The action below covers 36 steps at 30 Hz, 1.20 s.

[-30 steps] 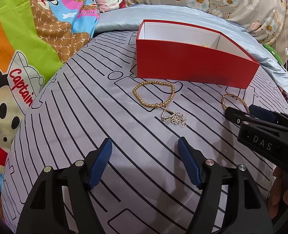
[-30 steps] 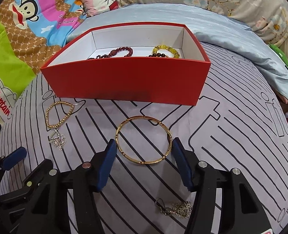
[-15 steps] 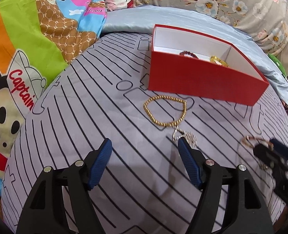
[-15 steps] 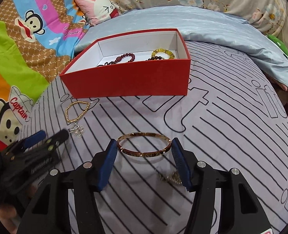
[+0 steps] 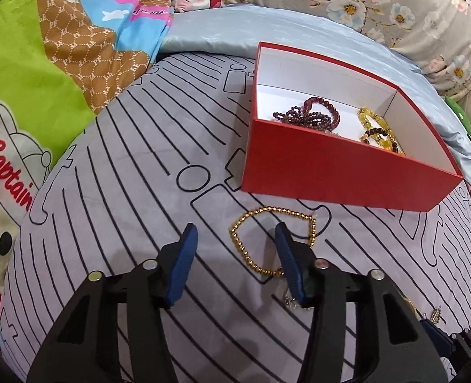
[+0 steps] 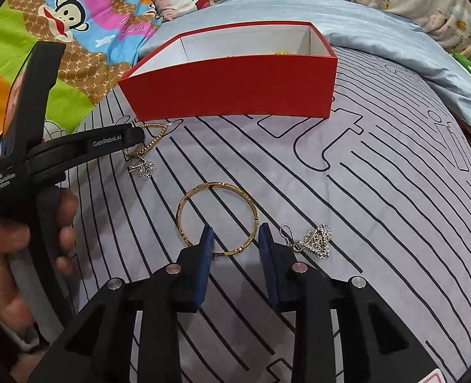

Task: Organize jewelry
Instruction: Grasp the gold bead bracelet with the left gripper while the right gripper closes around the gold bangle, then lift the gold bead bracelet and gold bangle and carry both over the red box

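Your left gripper (image 5: 235, 245), jaws closing but grasping nothing, is straddling the near-left edge of the gold bead bracelet (image 5: 245, 252). Your right gripper (image 6: 233, 239), likewise narrowing and unclenched, is bracketing the gold bangle's (image 6: 217, 218) near rim, before the red box (image 6: 235, 87).

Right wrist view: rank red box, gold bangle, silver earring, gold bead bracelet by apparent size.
1. red box, largest by far.
2. gold bangle.
3 and 4. silver earring and gold bead bracelet: unsure, since the left hand-held gripper hides part of the bracelet, and it lies farther from the camera.
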Each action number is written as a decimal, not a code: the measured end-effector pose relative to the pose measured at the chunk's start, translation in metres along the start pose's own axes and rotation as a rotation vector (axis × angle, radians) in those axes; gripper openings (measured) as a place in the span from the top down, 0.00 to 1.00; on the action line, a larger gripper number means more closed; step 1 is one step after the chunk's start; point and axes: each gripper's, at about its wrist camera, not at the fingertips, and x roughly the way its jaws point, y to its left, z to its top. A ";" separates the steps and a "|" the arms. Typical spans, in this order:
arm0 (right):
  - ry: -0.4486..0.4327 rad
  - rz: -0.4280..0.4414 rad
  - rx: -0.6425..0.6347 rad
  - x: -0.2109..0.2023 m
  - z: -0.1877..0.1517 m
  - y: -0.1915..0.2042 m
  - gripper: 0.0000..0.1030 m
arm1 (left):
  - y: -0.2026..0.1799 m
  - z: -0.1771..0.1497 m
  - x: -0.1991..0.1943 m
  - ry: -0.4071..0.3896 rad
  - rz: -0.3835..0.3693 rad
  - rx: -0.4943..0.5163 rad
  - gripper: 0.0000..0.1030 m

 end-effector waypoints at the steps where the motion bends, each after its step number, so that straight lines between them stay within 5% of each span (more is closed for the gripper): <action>1: 0.000 0.002 -0.001 0.000 0.000 0.000 0.73 | -0.001 0.001 0.001 0.000 -0.002 0.001 0.55; 3: 0.000 0.011 0.004 0.000 0.000 -0.003 0.72 | -0.003 0.001 0.002 -0.001 -0.008 0.009 0.55; 5: 0.000 0.027 0.013 0.000 0.001 -0.004 0.49 | -0.006 0.000 0.003 -0.009 0.001 0.026 0.60; 7: -0.020 0.015 0.014 -0.003 0.002 -0.003 0.37 | -0.008 0.000 0.003 -0.017 0.015 0.041 0.71; 10: -0.019 0.011 -0.014 -0.001 0.004 0.002 0.36 | -0.006 0.002 0.004 -0.018 0.014 0.042 0.95; 18: -0.006 -0.041 -0.118 0.014 0.008 0.023 0.35 | -0.004 0.002 0.002 -0.011 -0.025 0.034 0.96; 21: -0.024 -0.065 -0.161 0.017 0.008 0.030 0.44 | -0.004 0.001 0.000 -0.007 -0.034 0.028 0.97; 36: -0.071 -0.004 -0.083 -0.011 0.009 0.018 0.44 | 0.005 -0.004 -0.038 -0.031 -0.111 -0.021 0.97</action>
